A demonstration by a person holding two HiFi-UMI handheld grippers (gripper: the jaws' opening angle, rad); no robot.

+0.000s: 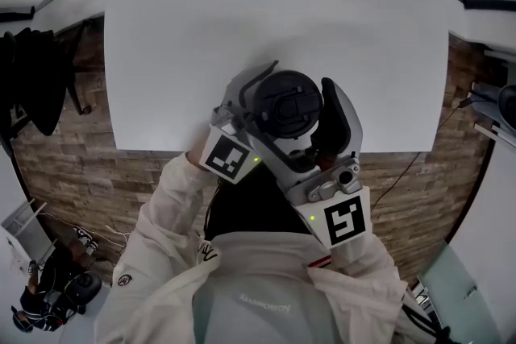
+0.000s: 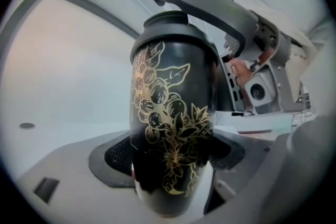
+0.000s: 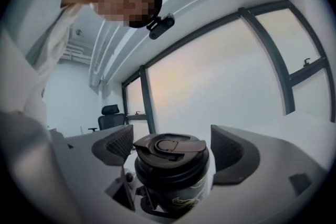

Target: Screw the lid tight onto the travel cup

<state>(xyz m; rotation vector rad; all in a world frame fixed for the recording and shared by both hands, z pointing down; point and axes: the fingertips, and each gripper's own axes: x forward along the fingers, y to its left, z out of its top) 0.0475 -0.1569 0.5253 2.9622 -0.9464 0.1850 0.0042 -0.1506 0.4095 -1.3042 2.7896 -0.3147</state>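
Clamping black gold-flowered travel cup (image 2: 170,107) in left gripper (image 2: 170,160) jaws, straddling seated black plastic lid (image 1: 288,103) with right gripper (image 3: 170,152) jaws parted, apparently not pressing; tightening judged unfinished.

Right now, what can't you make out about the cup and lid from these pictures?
- How tight the lid sits: its skirt covers the threads in every view.
- The travel cup body in the head view: hidden beneath the lid.
- The cup's base in the left gripper view: dark and blurred near the lower edge.
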